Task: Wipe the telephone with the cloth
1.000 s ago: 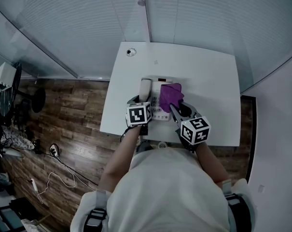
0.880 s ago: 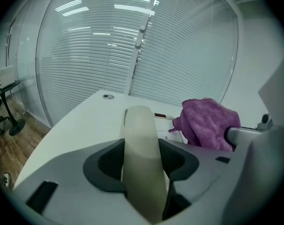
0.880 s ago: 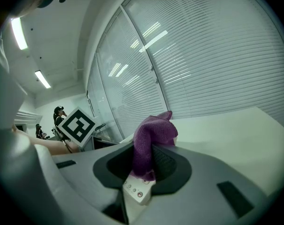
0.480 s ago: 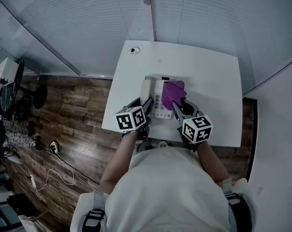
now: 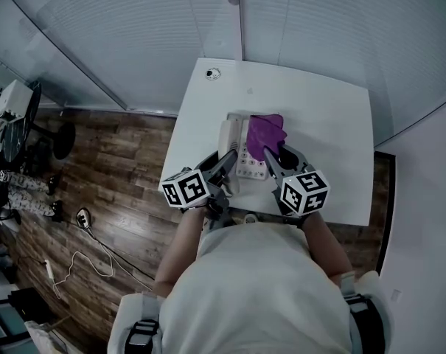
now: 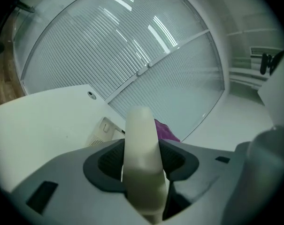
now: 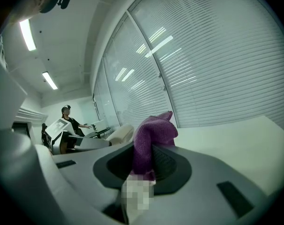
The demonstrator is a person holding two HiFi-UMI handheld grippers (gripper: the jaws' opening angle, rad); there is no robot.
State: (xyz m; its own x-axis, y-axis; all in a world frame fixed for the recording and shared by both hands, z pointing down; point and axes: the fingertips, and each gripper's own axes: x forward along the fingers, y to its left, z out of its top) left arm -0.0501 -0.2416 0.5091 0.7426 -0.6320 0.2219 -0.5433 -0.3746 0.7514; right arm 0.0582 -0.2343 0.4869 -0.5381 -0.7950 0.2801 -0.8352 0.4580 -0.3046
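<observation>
**Handset lifted off, the left side of the telephone made free for the cloth**

The handset (image 6: 141,158) is grasped by the left gripper (image 5: 224,165); in the left gripper view the jaws are seen closed on the cream bar from both sides, with the pads pressed against it. One second ago this gripper was set at the handset where it lay on the left side of the telephone (image 5: 251,162); since then it has been raised, drawn back toward the near left edge of the table (image 5: 326,139) and rolled, as the turned marker cube shows. The handset is now carried above the table, its free end pointed to the far side; the body of the telephone is left in the middle of the table.

The right gripper (image 5: 279,158) is kept clenched on the purple cloth (image 5: 265,134); a bunch of it is seen pinched between the jaws in the right gripper view. The cloth is found over the far right part of the telephone, almost where it was one second ago; whether it is pressed on the surface at this moment cannot be told.

It is judged that the place under the handset is being uncovered; the wiping may then be brought over to the left part of the body, and the handset itself may also be wiped while it is held up.
</observation>
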